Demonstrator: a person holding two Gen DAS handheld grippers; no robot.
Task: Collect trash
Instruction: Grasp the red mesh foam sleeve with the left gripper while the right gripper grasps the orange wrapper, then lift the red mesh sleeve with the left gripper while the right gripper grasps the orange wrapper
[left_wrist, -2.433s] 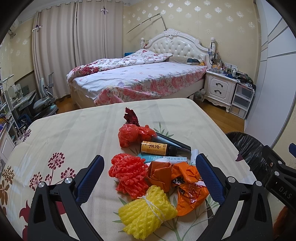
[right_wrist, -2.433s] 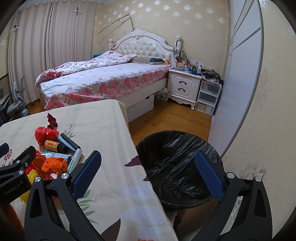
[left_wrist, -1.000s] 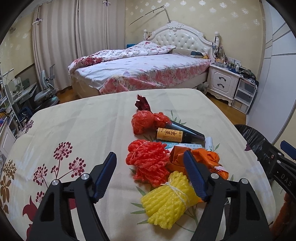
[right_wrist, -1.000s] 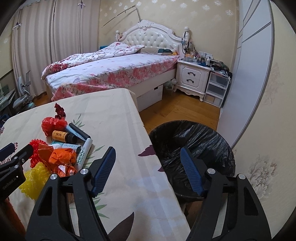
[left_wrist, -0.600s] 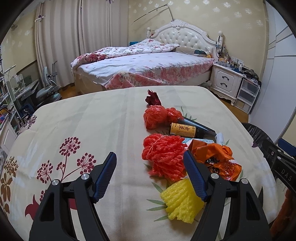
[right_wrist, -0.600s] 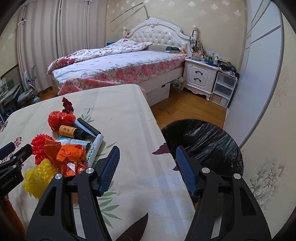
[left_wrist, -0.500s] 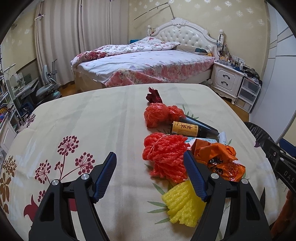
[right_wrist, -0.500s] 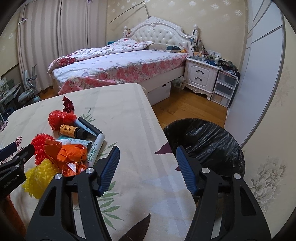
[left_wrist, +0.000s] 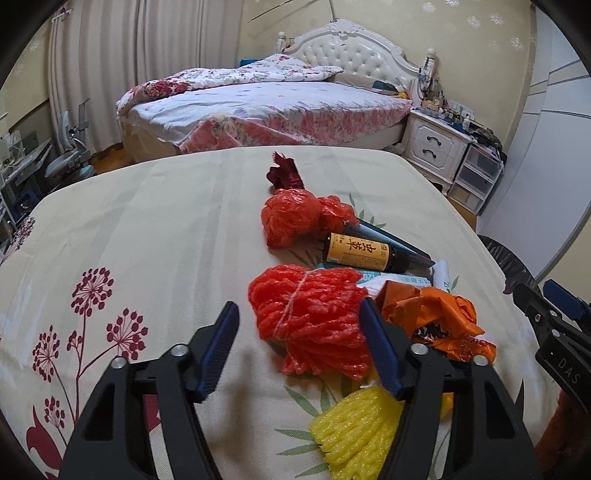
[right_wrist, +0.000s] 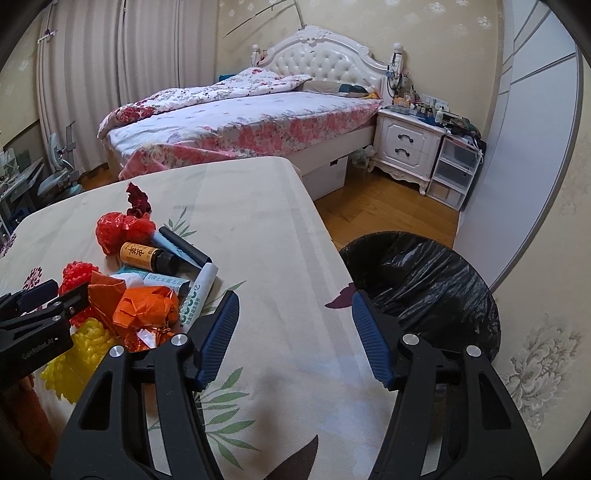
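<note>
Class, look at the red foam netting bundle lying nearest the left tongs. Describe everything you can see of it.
The red foam netting bundle is a bright red, soft-looking mesh sleeve bunched into a lump and tied round with pale string. It lies on the floral tablecloth, between the fingers of the open left tongs, which do not grip it. Its right side meets the orange wrapper; the yellow foam netting lies just in front.

The left wrist camera looks forward from low over the table (left_wrist: 155, 221), close behind the left claw (left_wrist: 297, 332), toward the far edge and the bed (left_wrist: 266, 107). The right wrist camera sits nearer the table's right edge behind the right claw (right_wrist: 295, 321), facing the same way and taking in the black-lined bin (right_wrist: 424, 280) beside that edge. Both views share the trash pile (left_wrist: 332, 288) and the bed.
</note>
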